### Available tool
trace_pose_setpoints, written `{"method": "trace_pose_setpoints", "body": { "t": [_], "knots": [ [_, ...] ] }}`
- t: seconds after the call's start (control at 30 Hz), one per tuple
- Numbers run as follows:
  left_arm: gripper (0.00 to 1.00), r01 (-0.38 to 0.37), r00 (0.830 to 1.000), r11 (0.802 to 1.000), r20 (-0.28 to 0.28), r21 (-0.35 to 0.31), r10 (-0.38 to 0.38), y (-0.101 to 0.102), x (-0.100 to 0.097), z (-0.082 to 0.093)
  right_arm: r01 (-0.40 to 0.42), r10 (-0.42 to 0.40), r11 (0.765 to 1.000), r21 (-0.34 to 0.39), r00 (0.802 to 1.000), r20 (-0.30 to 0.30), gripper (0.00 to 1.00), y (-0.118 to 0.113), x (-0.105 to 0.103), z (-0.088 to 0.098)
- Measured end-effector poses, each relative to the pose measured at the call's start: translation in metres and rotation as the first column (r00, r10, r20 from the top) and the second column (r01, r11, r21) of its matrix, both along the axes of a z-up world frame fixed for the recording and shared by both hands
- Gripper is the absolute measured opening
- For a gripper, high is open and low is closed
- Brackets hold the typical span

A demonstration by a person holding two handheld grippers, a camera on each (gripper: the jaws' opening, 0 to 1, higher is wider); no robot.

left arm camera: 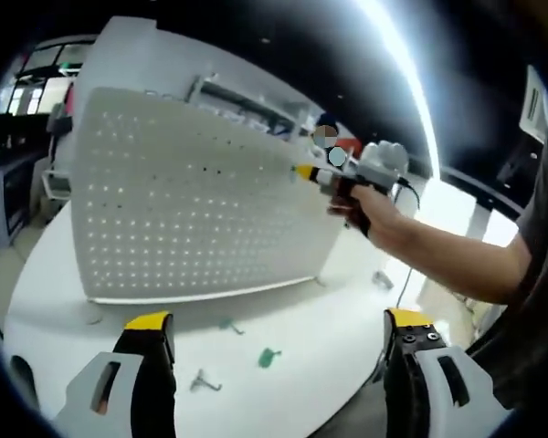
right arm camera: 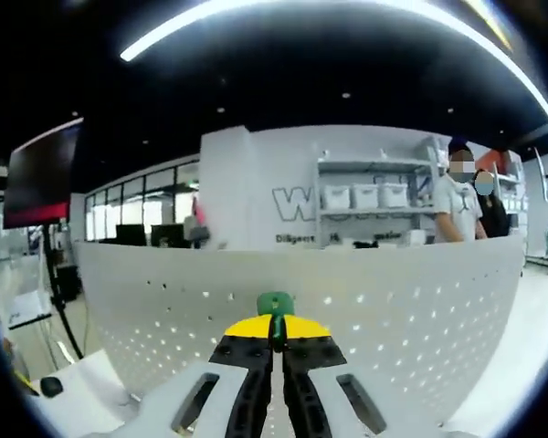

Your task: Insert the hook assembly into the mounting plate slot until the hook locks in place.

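Pinching green hook (right arm camera: 276, 304) in right tongs (right arm camera: 276, 336), held at pegboard plate (right arm camera: 393, 310) near its top edge; left tongs (left arm camera: 279, 319) wide, empty, over counter (left arm camera: 320, 338). Insertion step; next needs aligning with a hole, pushing home.

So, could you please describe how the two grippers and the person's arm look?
The left gripper has light grey jaw bodies with black inner parts and yellow tips. The right gripper looks the same; seen from the left gripper view, it has a pale grey body and a black cable. The person's sleeve is short and dark grey.
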State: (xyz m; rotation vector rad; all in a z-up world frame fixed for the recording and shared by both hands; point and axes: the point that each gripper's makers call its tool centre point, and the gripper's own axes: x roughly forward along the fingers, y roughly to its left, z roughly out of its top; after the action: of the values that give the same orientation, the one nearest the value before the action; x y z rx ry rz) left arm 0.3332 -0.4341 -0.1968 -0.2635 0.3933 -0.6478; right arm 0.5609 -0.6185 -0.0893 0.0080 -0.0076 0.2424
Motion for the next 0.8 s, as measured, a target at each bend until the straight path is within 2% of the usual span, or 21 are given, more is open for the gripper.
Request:
{"method": "trace_pose_setpoints", "body": {
  "t": [0.17,0.23,0.3,0.37,0.8],
  "knots": [
    [0.96,0.002,1.000,1.000,0.002,-0.004,-0.002,-0.001,0.000,0.001,0.020,-0.019,1.000,-0.003,1.000,0.011,0.00,-0.005,0.005,0.004],
    [0.97,-0.004,1.000,1.000,0.007,-0.028,0.004,-0.001,0.000,0.005,0.024,-0.024,1.000,-0.001,1.000,0.011,0.00,-0.006,0.007,0.004],
    [0.96,-0.008,1.000,0.999,0.007,-0.034,0.008,0.000,0.001,0.006,0.029,-0.028,1.000,-0.004,1.000,0.009,0.00,-0.008,0.008,0.003],
    [0.96,-0.011,1.000,1.000,0.006,-0.028,0.012,0.001,0.001,0.005,0.030,-0.030,0.999,0.024,1.000,0.000,0.00,-0.009,0.009,0.000],
    [0.95,-0.030,1.000,0.999,0.000,-0.033,0.030,0.006,0.000,0.002,0.043,-0.043,0.999,0.014,0.999,-0.010,0.00,-0.009,0.012,-0.008]
  ]
}}
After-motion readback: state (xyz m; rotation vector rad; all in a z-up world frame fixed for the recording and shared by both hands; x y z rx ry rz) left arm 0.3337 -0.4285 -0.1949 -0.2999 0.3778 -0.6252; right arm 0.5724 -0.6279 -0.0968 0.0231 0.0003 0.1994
